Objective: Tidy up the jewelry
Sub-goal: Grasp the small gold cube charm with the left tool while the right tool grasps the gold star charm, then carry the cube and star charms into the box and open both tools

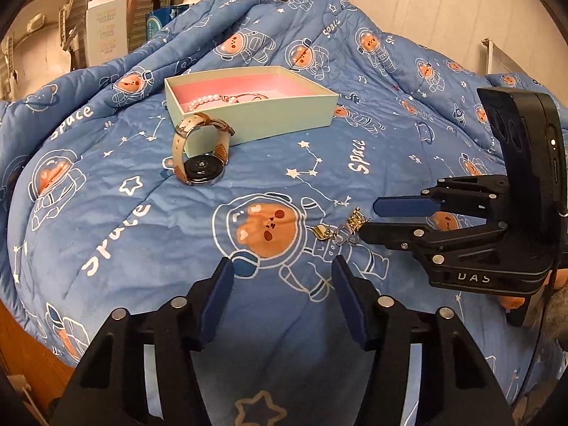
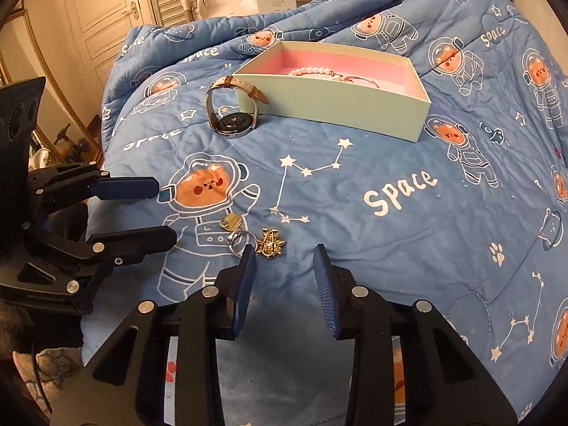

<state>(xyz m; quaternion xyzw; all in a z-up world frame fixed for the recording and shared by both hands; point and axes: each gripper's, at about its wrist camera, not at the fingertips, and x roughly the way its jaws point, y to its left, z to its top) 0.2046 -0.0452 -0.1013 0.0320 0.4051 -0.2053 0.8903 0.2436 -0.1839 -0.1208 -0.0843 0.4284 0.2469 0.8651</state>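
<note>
Both tongs, left (image 1: 282, 271) and right (image 2: 284, 259), are hanging open, empty; right's lining up the gold brooch (image 2: 270, 247), needing a pinch, then the box (image 2: 333, 99).

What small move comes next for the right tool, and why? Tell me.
Probably ease the right tool forward and down so its open jaws straddle the small gold star-shaped brooch, then close. The brooch lies loose on the blue space-print quilt, just ahead of the fingertips, while the pale green pink-lined box sits further off.
</note>
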